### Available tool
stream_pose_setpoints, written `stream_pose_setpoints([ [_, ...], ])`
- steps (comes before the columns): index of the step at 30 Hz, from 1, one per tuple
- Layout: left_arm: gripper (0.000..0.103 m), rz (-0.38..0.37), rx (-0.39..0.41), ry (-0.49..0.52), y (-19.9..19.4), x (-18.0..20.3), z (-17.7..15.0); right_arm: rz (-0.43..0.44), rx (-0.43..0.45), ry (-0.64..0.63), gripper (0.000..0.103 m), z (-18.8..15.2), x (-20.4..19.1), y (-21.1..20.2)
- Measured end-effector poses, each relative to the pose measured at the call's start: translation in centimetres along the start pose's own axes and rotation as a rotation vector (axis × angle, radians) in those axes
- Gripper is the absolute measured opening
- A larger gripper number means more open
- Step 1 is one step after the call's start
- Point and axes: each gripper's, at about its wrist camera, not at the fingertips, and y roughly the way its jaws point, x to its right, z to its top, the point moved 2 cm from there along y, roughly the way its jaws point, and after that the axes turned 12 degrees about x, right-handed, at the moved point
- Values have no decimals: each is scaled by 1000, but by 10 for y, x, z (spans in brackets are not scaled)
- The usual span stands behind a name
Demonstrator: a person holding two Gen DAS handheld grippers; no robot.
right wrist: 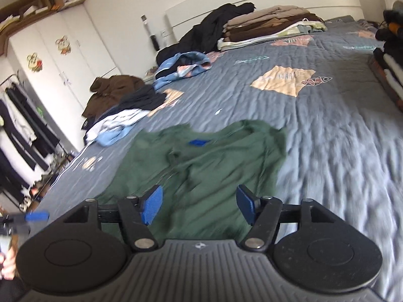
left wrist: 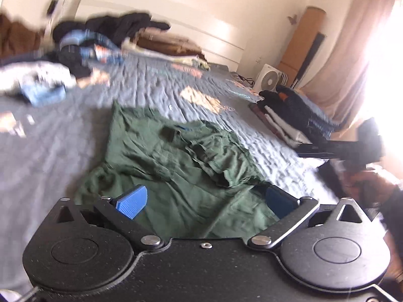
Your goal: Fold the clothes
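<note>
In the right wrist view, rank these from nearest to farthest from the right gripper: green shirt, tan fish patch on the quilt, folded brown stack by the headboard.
From the right gripper:
1. green shirt, directly below and ahead.
2. tan fish patch, mid-bed, ahead right.
3. folded brown stack, at the headboard, farthest.

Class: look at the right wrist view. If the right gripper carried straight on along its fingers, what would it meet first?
Most likely the green shirt lying on the grey bedspread: the open right gripper points down at it with nothing between. Exact depth is unclear.
</note>
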Motion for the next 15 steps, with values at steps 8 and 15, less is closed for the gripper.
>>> stream_pose_setpoints([
  [8,102,132,12,222,-44,15,-42,-66,-44,-14,71,-100,-79,-65],
  [15,102,149,49,215,-55,1,-66,-158,-107,-75,71,-167,-89,-109],
])
